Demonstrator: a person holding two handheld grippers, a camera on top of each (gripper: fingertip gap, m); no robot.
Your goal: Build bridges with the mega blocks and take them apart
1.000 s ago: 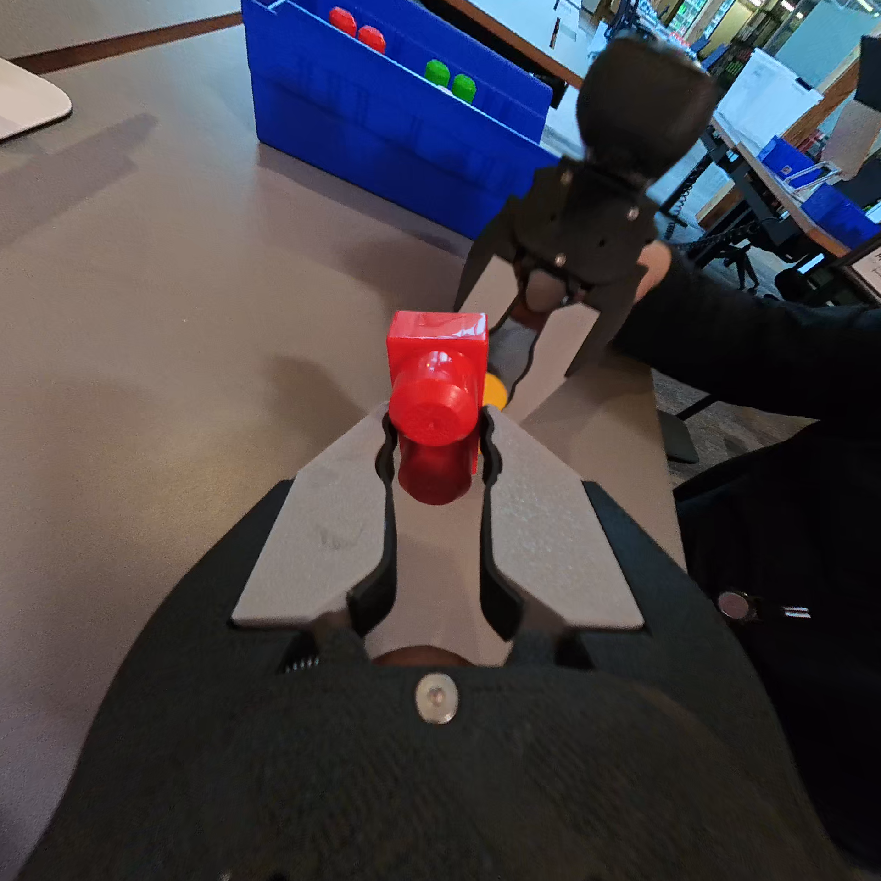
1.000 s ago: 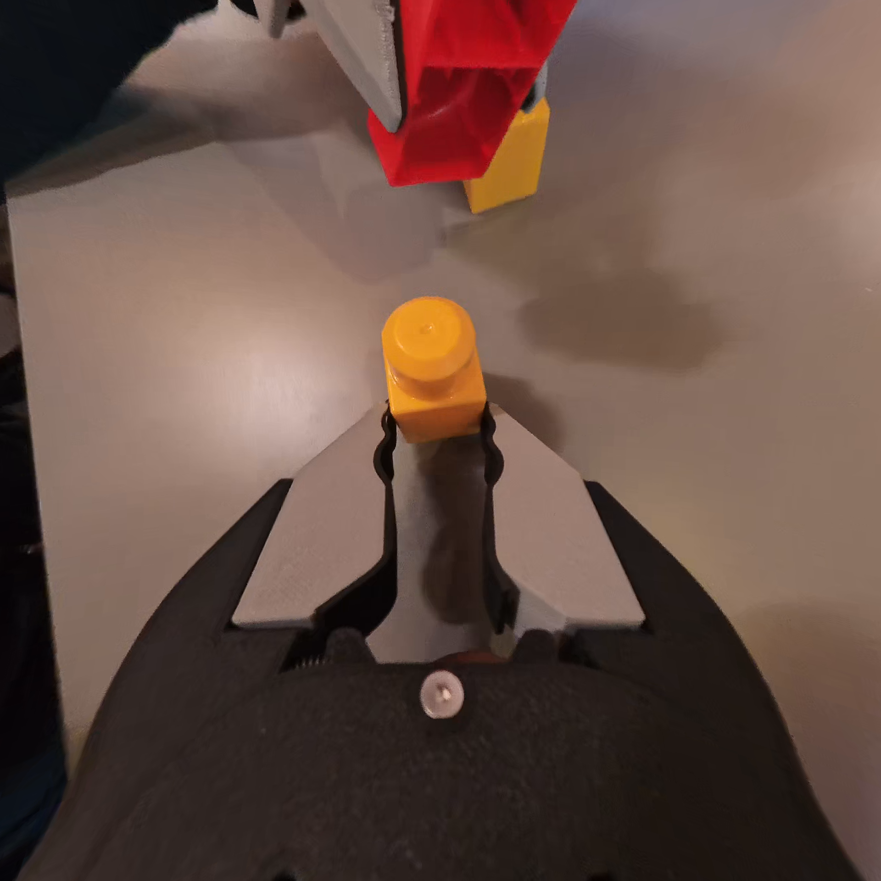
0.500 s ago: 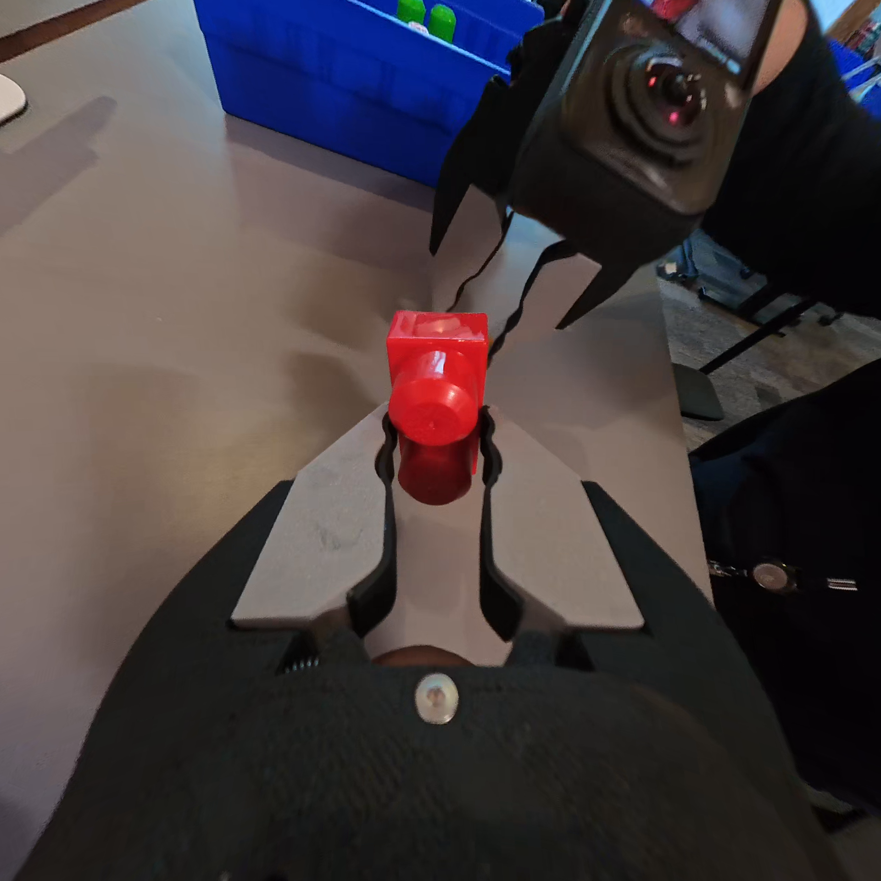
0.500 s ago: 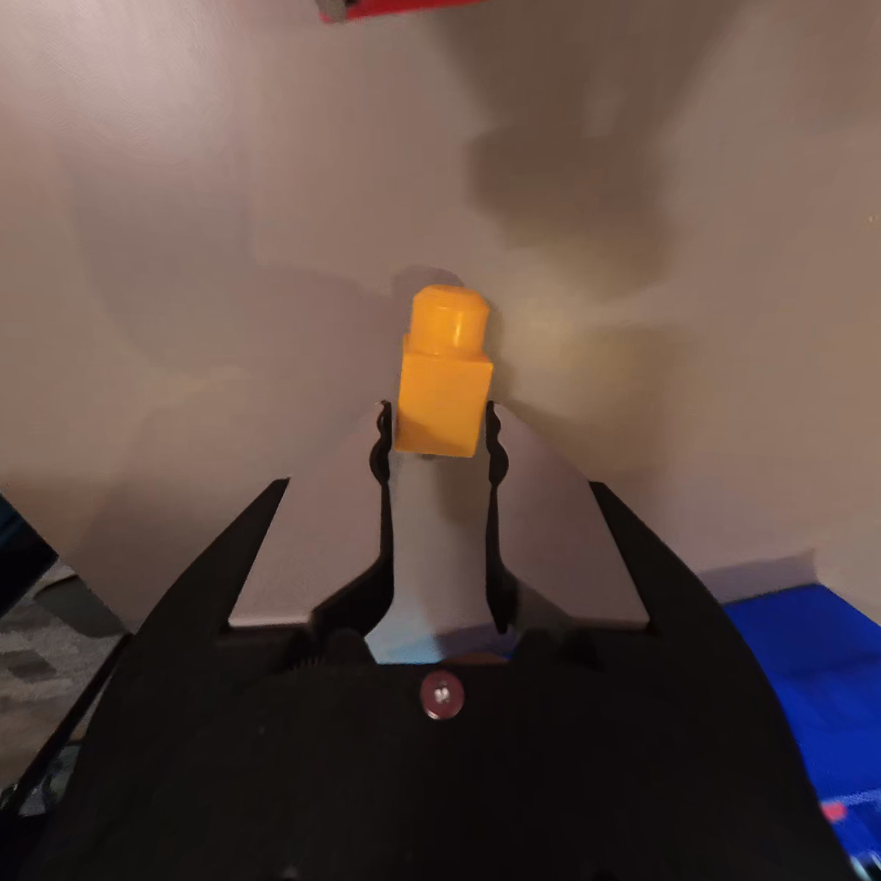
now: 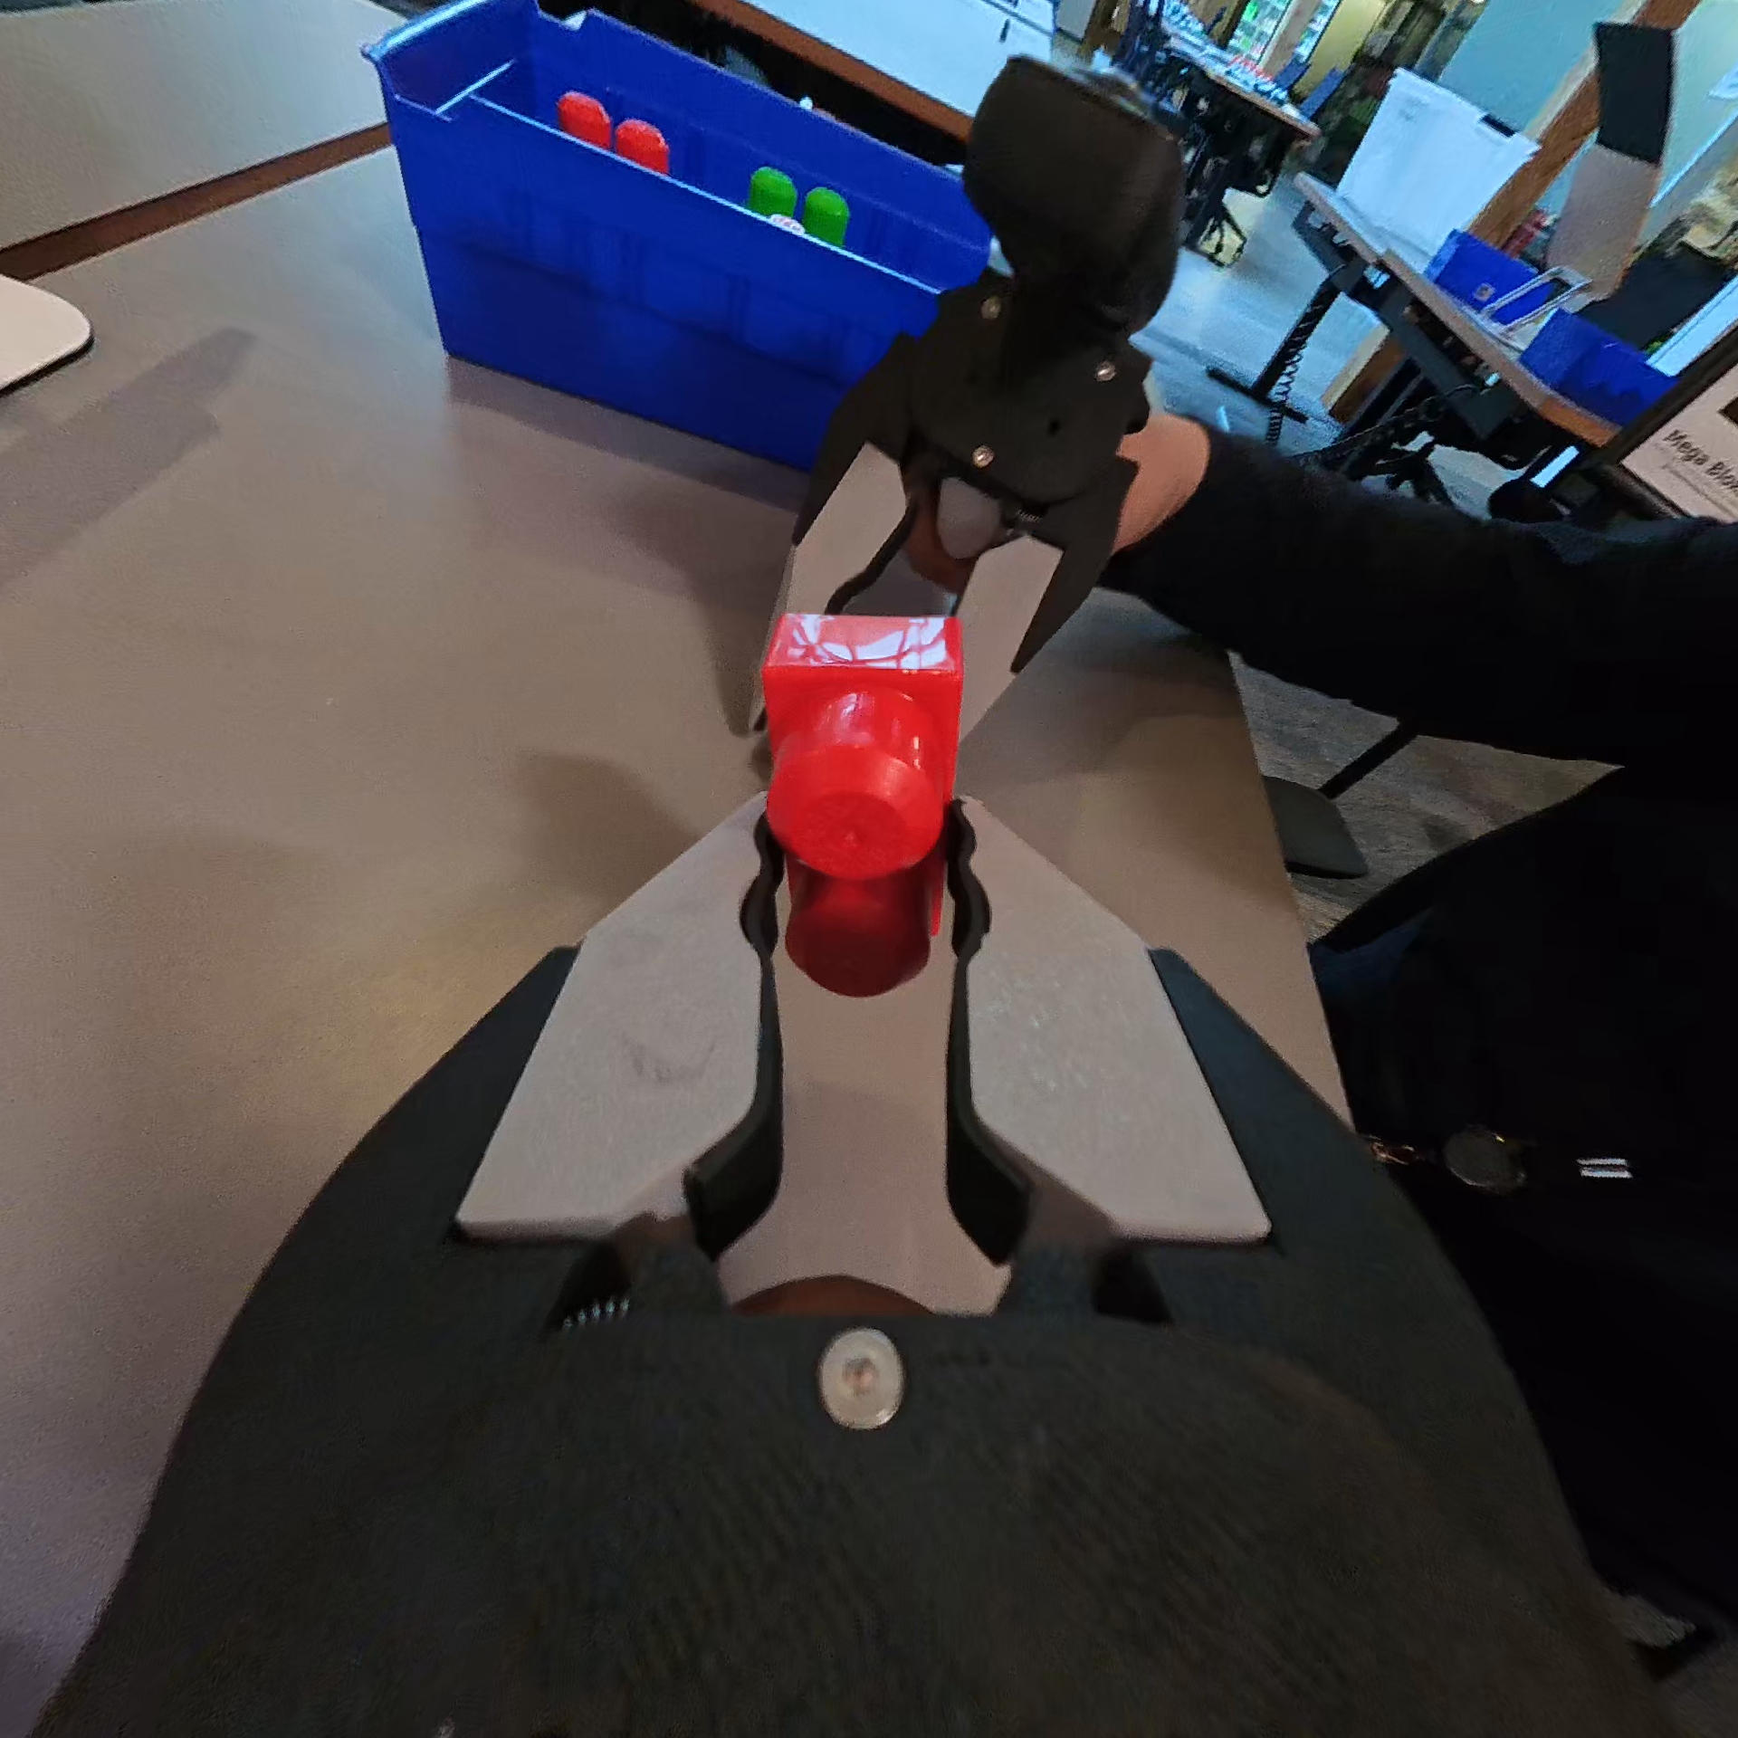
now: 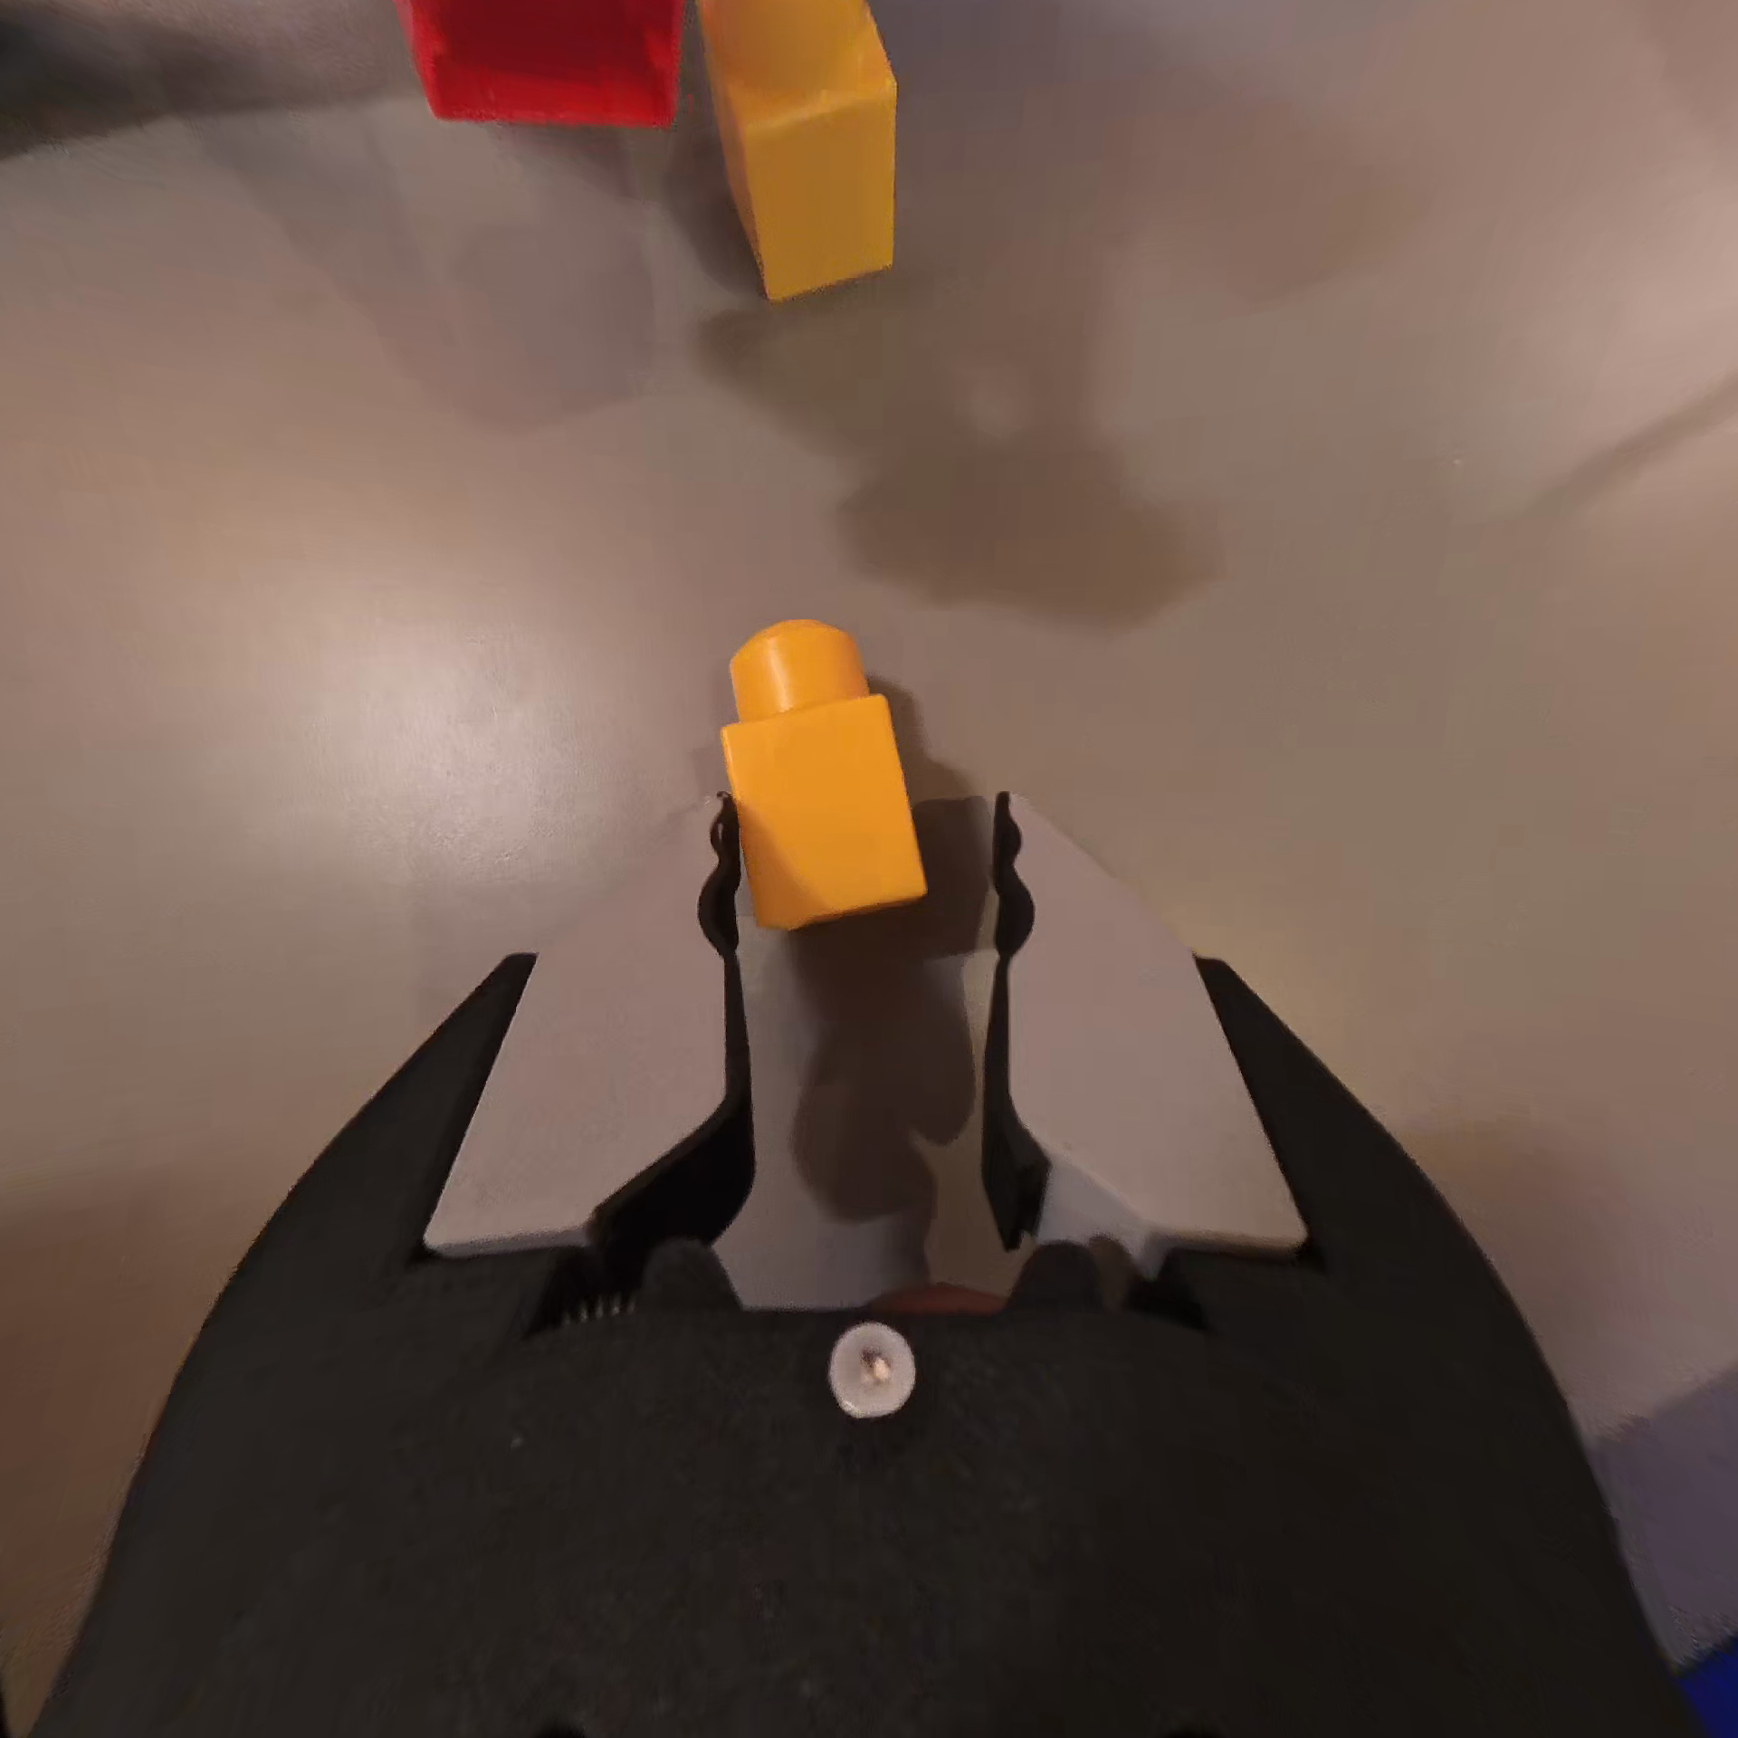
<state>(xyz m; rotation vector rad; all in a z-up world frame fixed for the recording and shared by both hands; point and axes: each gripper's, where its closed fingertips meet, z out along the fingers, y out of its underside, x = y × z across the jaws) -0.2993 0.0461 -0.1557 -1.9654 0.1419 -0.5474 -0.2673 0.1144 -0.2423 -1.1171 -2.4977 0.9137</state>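
Note:
My left gripper (image 5: 861, 828) is shut on a red two-stud block (image 5: 861, 677), studs facing the camera, held over the grey table (image 5: 329, 752). My right gripper (image 6: 861, 799) is open. An orange one-stud block (image 6: 818, 809) lies tilted on the table between its fingertips, against the left finger with a gap on the right. The right gripper also shows in the left wrist view (image 5: 879, 597), just beyond the red block. In the right wrist view, the red block (image 6: 555, 66) and a yellow block (image 6: 818, 169) sit at the top edge.
A blue bin (image 5: 658, 310) stands at the back of the table, with red blocks (image 5: 611, 132) and green blocks (image 5: 799, 202) inside. A white object (image 5: 28, 329) lies at the far left. The table edge (image 5: 1270, 846) runs along the right, beside a person's black sleeve (image 5: 1411, 611). My hands' fingertips stand some 12 centimetres from each other.
My right gripper lifted and swung away, then came back down to the table near the red and yellow blocks. Its jaws opened and let go of the orange block. The left gripper still holds the red block.

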